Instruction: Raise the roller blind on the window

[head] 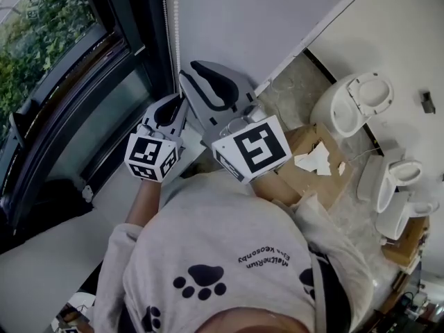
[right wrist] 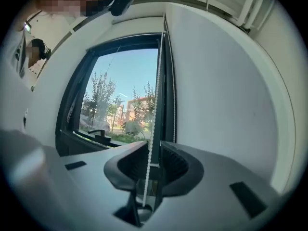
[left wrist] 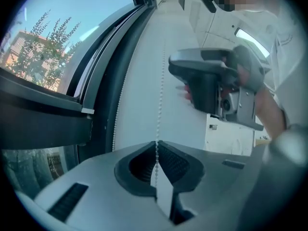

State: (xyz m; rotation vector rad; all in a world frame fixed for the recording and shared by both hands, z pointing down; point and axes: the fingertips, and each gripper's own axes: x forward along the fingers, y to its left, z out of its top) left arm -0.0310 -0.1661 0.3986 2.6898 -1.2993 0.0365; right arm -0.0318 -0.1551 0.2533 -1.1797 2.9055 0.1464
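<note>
- The left tool (left wrist: 156,145) was clenched on the chain (left wrist: 160,81), which hung beside the window (right wrist: 120,105) frame. Had it let go before the other tool took hold, the blind might have run back down.
- The right tool (right wrist: 153,150), higher up, stood released with the chain running loose between its jaws. Closing while the chain swung could have missed it, or nipped it at the tips so that it slipped under the pull.
- A second strand (right wrist: 175,90) hung just beside. Catching that one would likely have driven the blind the wrong way.
- The blind itself I couldn't make out. A hard tug might have jammed or snapped the chain.
</note>
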